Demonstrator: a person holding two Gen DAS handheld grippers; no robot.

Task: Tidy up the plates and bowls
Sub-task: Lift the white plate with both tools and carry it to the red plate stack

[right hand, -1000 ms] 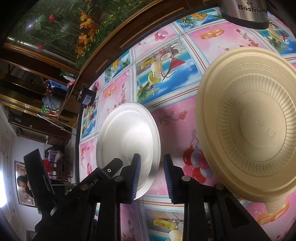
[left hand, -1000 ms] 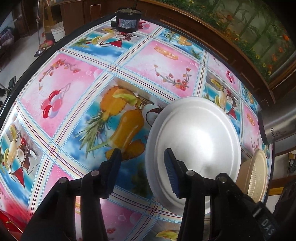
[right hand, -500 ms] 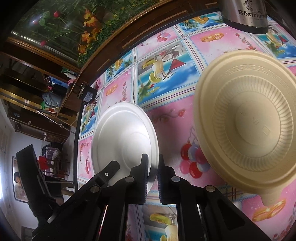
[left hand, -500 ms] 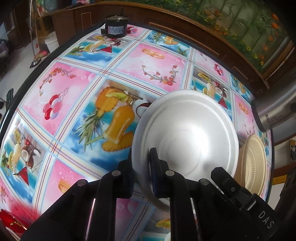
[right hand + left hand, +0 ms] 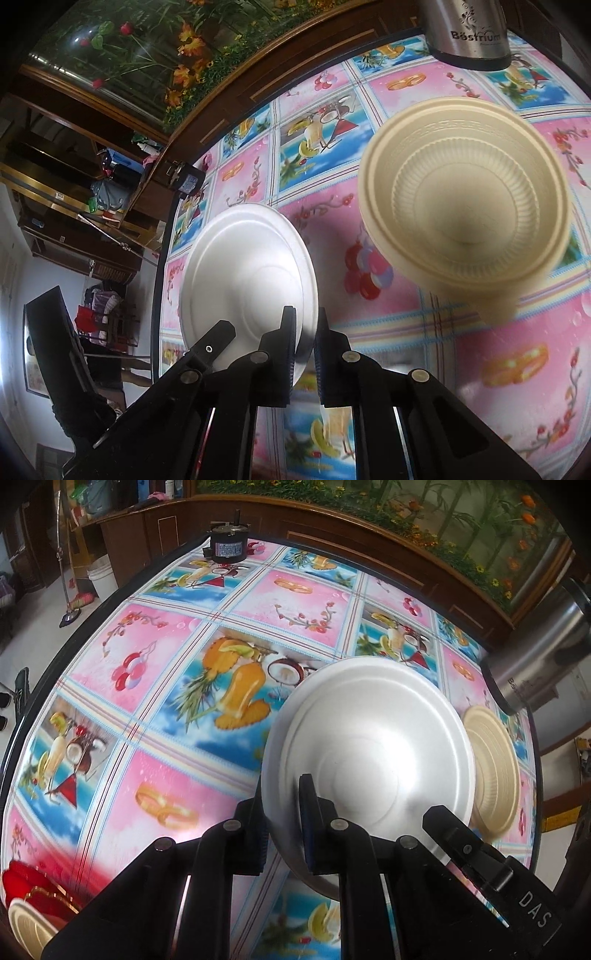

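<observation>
Over fruit-print tablecloth (image 5: 147, 657), left claw (image 5: 284, 834) & right claw (image 5: 304, 354) both clamped on white plate (image 5: 376, 760) rim.

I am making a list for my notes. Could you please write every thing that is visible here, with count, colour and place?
plate: 1, white, middle, both claws grip its rim
bowl: 1, cream, right of the plate
flask: 1, steel, far right of table
motor: 1, black, far edge
dish: 1, red, near left corner
tablecloth: 1, pink and blue, fruit prints
left claw: 1, black, shut on plate
right claw: 1, black, shut on plate
</observation>
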